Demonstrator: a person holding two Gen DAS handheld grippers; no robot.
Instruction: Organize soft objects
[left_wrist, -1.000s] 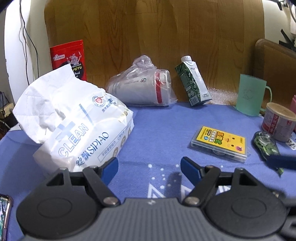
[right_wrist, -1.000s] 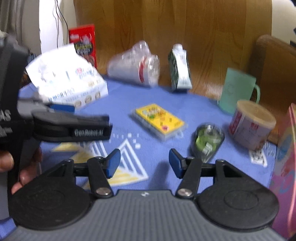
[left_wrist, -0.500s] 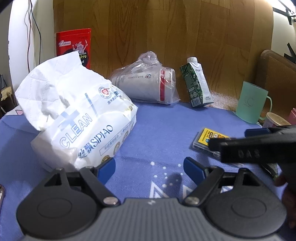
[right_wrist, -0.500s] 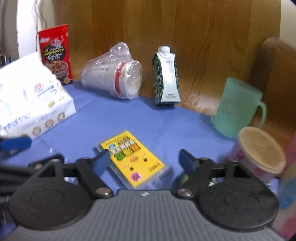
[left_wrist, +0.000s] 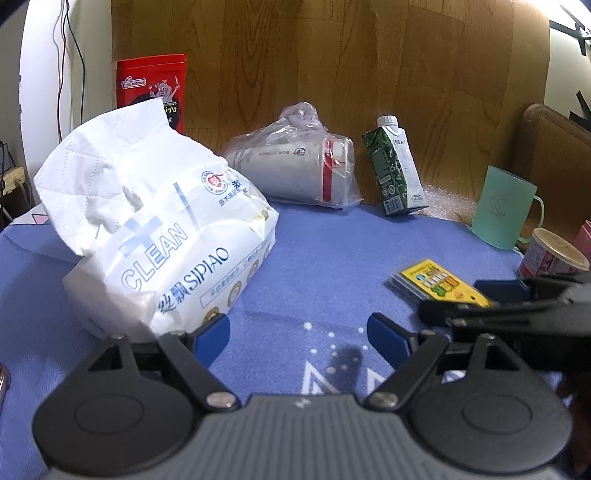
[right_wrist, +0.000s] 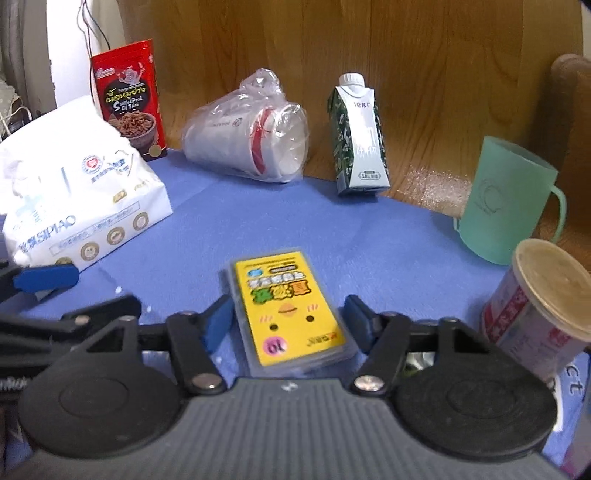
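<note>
A white soft tissue pack (left_wrist: 159, 236) marked CLEAN SIPIAO lies on the blue cloth at the left; it also shows in the right wrist view (right_wrist: 77, 199). A flat yellow packet in a clear sleeve (right_wrist: 288, 310) lies between the open fingers of my right gripper (right_wrist: 288, 325), low over the cloth. My left gripper (left_wrist: 299, 332) is open and empty, its left fingertip (left_wrist: 212, 332) close to the tissue pack's front corner. The right gripper's fingers (left_wrist: 498, 291) show at the right of the left wrist view, beside the yellow packet (left_wrist: 439, 282).
Along the wooden back stand a red snack box (right_wrist: 129, 99), bagged paper cups (right_wrist: 251, 140) lying on their side, a green carton (right_wrist: 360, 140) and a mint mug (right_wrist: 506, 203). A lidded tub (right_wrist: 543, 299) stands at the right. A phone edge (left_wrist: 3, 384) is at the far left.
My right gripper has moved forward and down until the yellow packet lies between its open fingers. My left gripper has edged closer to the tissue pack.
</note>
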